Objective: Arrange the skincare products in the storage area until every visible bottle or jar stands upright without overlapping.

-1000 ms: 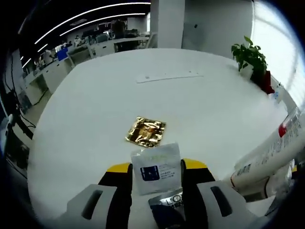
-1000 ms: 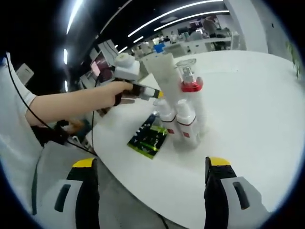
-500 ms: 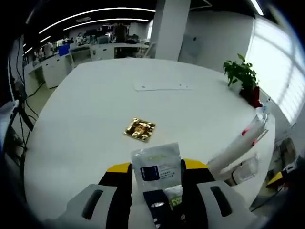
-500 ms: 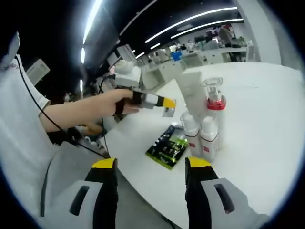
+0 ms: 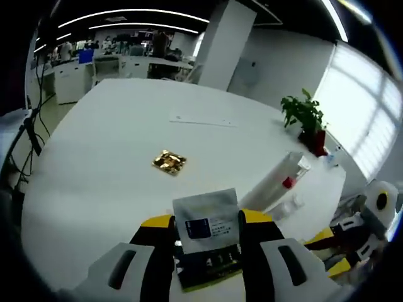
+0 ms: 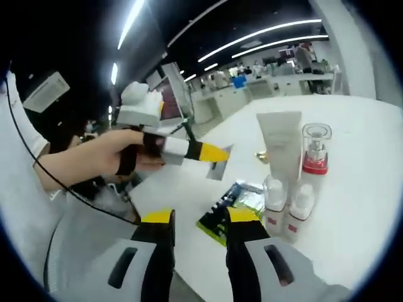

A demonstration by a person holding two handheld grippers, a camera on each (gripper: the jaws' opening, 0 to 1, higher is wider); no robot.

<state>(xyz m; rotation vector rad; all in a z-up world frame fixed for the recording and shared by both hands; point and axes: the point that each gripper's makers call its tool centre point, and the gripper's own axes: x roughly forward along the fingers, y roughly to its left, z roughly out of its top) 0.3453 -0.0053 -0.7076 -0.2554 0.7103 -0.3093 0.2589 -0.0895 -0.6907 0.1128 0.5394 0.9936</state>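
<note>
My left gripper (image 5: 206,220) is shut on a white sachet (image 5: 206,217) with a blue square, held above the white table (image 5: 94,182). Under it lies a dark green sachet (image 5: 208,269). A gold sachet (image 5: 167,162) lies farther out. The upright products stand to the right: a white tube (image 5: 277,179) and small bottles. In the right gripper view the left gripper (image 6: 211,153) holds the sachet (image 6: 218,168) in the air beside the white tube (image 6: 280,141), a clear bottle with a red band (image 6: 315,151) and two small white bottles (image 6: 275,201). My right gripper (image 6: 200,217) is shut on nothing, near the green sachet (image 6: 236,201).
A potted plant (image 5: 304,113) stands at the table's far right edge and a white strip (image 5: 201,119) lies at the far side. A person's hand (image 6: 107,157) holds the left gripper. The right gripper (image 5: 330,251) comes in at the lower right, off the table's edge. Office desks fill the background.
The right gripper's jaws have closed from wide open to shut. Both cameras have pulled back from the table, and the left gripper has kept its hold on the white sachet.
</note>
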